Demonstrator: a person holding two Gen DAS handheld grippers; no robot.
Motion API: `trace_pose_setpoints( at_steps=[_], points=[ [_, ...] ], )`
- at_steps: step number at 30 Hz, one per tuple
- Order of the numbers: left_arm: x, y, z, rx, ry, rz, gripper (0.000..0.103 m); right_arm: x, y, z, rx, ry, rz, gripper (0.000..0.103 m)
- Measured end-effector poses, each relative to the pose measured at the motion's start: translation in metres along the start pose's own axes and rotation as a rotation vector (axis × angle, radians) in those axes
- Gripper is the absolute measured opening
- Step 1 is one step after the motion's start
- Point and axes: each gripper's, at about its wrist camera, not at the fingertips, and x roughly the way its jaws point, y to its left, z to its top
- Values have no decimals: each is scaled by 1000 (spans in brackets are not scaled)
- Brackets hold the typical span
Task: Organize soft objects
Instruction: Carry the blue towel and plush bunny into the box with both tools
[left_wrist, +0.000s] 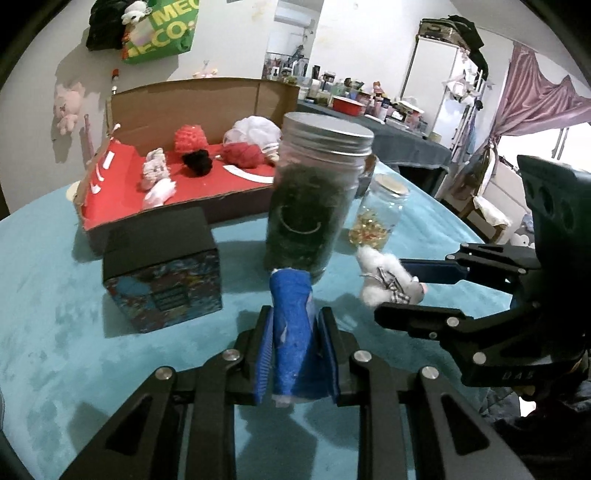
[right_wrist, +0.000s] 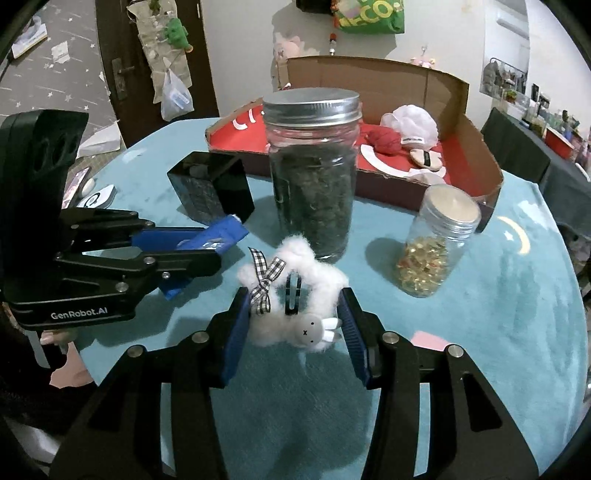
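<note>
My left gripper (left_wrist: 295, 317) is shut on a soft blue roll (left_wrist: 291, 332), held just above the teal tablecloth; the same blue roll (right_wrist: 218, 238) shows in the right wrist view. My right gripper (right_wrist: 293, 306) is shut on a fluffy white sheep toy (right_wrist: 295, 291) with a checked bow, lifted off the cloth; in the left wrist view the sheep toy (left_wrist: 384, 277) sits between the right gripper's fingers. Behind stands a red-lined cardboard box (left_wrist: 122, 199) holding several soft things: red yarn (left_wrist: 240, 155), a white mesh puff (left_wrist: 255, 129), a black pompom (left_wrist: 197, 162).
A tall glass jar (right_wrist: 312, 173) with a metal lid and dark filling stands right ahead of both grippers. A small jar (right_wrist: 436, 243) of gold bits is to its right, a black patterned box (left_wrist: 162, 273) to its left. The round table (right_wrist: 517, 314) edge curves nearby.
</note>
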Motion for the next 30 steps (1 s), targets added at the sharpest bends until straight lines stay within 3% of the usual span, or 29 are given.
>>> trace_pose_setpoints(
  at_steps=[15,30],
  points=[
    [2,2,0,-6,8,4,26,-2,-11,-7,22,18,1,46],
    [-26,45,-19,-87,2,86,25,-13,-45,-22,97,42,-48,46]
  ],
)
